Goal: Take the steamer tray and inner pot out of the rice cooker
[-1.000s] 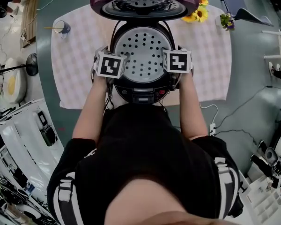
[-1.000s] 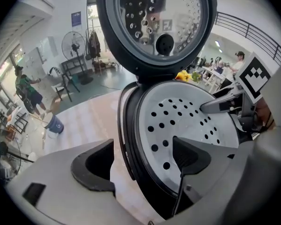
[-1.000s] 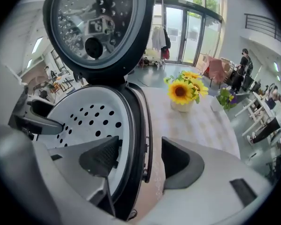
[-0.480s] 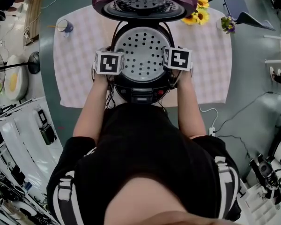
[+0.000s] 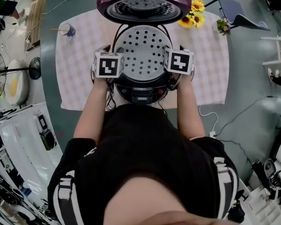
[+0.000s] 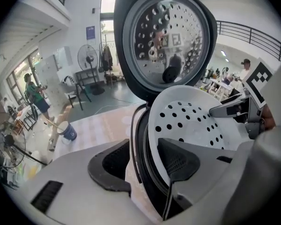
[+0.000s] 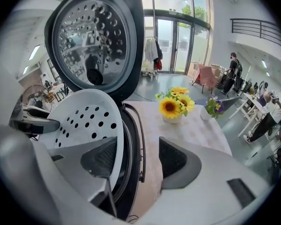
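The rice cooker (image 5: 141, 92) stands on the table with its purple lid (image 5: 143, 3) raised. The white perforated steamer tray (image 5: 141, 50) sits in its mouth and hides the inner pot. My left gripper (image 5: 108, 65) is at the tray's left side, my right gripper (image 5: 179, 61) at its right. In the left gripper view the gripper (image 6: 144, 161) straddles the tray (image 6: 187, 116) rim, one jaw inside. Its jaws have just been closing, and a gap still shows at the outer pad. The right gripper (image 7: 138, 158) straddles the tray (image 7: 86, 114) rim the same way, jaws wide.
A checked cloth (image 5: 206, 64) covers the table. A vase of sunflowers (image 5: 193, 13) and a small flower pot (image 5: 223, 25) stand at the back right. A cup with a stick (image 5: 65, 29) is at the back left. A cable and power strip (image 5: 210, 125) lie on the floor to the right.
Both grippers keep to the tray's two sides and have shifted only slightly. The cooker and its raised lid stand as before.
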Motion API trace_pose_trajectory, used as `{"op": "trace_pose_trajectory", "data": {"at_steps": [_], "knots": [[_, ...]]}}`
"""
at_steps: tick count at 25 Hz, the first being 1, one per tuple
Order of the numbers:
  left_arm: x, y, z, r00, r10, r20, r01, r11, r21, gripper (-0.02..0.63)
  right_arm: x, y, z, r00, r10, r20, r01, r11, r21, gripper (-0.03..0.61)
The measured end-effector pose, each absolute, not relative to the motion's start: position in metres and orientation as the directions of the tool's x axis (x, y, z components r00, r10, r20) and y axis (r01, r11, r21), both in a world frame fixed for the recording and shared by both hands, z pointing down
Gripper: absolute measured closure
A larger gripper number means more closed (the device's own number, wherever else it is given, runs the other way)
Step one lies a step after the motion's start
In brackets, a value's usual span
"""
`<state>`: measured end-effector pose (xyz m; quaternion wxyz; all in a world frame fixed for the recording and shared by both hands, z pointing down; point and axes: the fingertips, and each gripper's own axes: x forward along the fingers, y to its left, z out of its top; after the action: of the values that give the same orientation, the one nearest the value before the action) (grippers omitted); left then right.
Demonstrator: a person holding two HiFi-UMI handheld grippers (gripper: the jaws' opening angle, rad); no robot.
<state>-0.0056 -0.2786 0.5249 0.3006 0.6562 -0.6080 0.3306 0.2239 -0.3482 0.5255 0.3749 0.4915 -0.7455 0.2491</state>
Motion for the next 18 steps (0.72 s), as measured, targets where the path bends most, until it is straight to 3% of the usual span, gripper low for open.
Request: {"op": "trace_pose_trajectory", "data": {"at_steps": [4,7,10,14,18], "knots": [[-0.001,-0.278,0.502,0.047,-0.653,0.756,-0.996,-0.086,-0.012,0.425,0.226,-0.345,0.501,-0.26,-0.589,0.765,-0.918,0.397,-0.006,0.336],[0.002,-0.273,0.486,0.059,-0.677,0.733,-0.996,-0.086,0.001,0.433,0.222,-0.339,0.485,-0.296,-0.606,0.738,-0.908,0.419,-0.02,0.39],[0.001,-0.266,0.474,0.073,-0.701,0.709,-0.997,-0.079,0.025,0.484,0.211,-0.33,0.473,-0.351,-0.607,0.713,-0.887,0.46,-0.045,0.435],[0.004,-0.251,0.462,0.103,-0.722,0.684,-0.995,-0.081,0.064,0.565,0.19,-0.315,0.459,-0.426,-0.595,0.682,-0.845,0.531,-0.065,0.551],[-0.007,-0.238,0.455,0.095,-0.762,0.641,-0.995,-0.078,0.054,0.591,0.174,-0.307,0.453,-0.461,-0.606,0.648,-0.829,0.554,-0.073,0.568]]}}
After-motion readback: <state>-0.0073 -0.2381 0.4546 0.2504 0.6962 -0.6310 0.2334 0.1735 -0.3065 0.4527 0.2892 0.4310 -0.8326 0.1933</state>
